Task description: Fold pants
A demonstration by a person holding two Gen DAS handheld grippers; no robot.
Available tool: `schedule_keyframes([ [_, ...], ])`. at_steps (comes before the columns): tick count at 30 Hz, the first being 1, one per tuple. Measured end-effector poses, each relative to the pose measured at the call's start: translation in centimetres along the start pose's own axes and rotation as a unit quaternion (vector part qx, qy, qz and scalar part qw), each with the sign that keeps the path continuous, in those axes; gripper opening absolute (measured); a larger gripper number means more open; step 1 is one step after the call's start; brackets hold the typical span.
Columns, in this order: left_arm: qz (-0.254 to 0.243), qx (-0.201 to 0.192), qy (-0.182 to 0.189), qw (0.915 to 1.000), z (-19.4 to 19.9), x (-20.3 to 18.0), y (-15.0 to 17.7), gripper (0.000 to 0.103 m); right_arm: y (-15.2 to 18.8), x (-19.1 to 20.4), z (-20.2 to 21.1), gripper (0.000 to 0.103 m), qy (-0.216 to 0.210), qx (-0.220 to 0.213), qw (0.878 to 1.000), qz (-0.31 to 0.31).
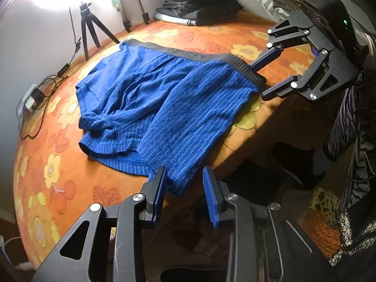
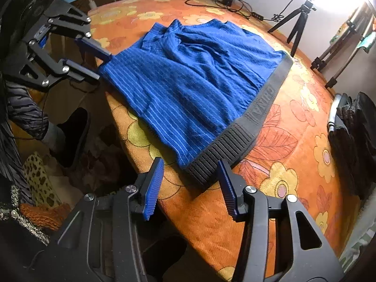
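Blue pinstriped shorts (image 1: pixel 164 103) with a dark grey waistband (image 1: pixel 211 58) lie spread on an orange flowered surface (image 1: pixel 70 164). My left gripper (image 1: pixel 184 183) is open, its jaws either side of the near leg-hem corner at the surface's edge. My right gripper (image 2: pixel 190 181) is open, its jaws either side of the near waistband corner (image 2: pixel 206 169). The shorts (image 2: pixel 188 75) fill the middle of the right wrist view. Each gripper shows in the other's view: the right one (image 1: pixel 258 82) at the waistband end, the left one (image 2: pixel 103 67) at the hem.
A stack of folded dark clothes (image 1: pixel 199 2) lies at the far end, also seen in the right wrist view (image 2: pixel 352 136). Small tripods (image 1: pixel 89 28) and cables with a power strip (image 1: pixel 33 98) stand along the far side. The surface edge drops off beside both grippers.
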State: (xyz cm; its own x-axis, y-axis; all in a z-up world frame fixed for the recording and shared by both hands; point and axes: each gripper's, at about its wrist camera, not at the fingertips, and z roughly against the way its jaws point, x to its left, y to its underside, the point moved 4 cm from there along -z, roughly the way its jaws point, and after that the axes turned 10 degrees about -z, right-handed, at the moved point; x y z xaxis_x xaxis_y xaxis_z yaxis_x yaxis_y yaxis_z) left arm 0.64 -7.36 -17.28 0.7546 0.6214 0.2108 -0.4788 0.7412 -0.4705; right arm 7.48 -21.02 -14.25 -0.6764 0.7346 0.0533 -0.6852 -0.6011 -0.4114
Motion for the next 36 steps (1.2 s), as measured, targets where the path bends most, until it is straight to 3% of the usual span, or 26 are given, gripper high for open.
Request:
schedule_keyframes([
  [8, 0.010, 0.007, 0.017, 0.9998, -0.8, 0.6, 0.4, 0.021, 0.0, -0.2, -0.7, 0.047, -0.005, 0.010, 1.000, 0.003],
  [13, 0.014, 0.000, 0.027, 0.9995, -0.8, 0.9, 0.4, 0.008, -0.2, -0.3, -0.9, 0.025, -0.017, 0.016, 1.000, -0.006],
  [19, 0.018, -0.022, 0.030, 0.9991, 0.0, 0.9, 0.0, 0.002, -0.3, -0.6, -0.6, 0.010, -0.021, 0.015, 1.000, -0.018],
  [36, 0.080, -0.106, 0.024, 0.9908, 4.4, 4.1, -2.6, 0.002, -3.3, -3.1, 5.0, 0.005, 0.021, -0.091, 0.993, -0.078],
])
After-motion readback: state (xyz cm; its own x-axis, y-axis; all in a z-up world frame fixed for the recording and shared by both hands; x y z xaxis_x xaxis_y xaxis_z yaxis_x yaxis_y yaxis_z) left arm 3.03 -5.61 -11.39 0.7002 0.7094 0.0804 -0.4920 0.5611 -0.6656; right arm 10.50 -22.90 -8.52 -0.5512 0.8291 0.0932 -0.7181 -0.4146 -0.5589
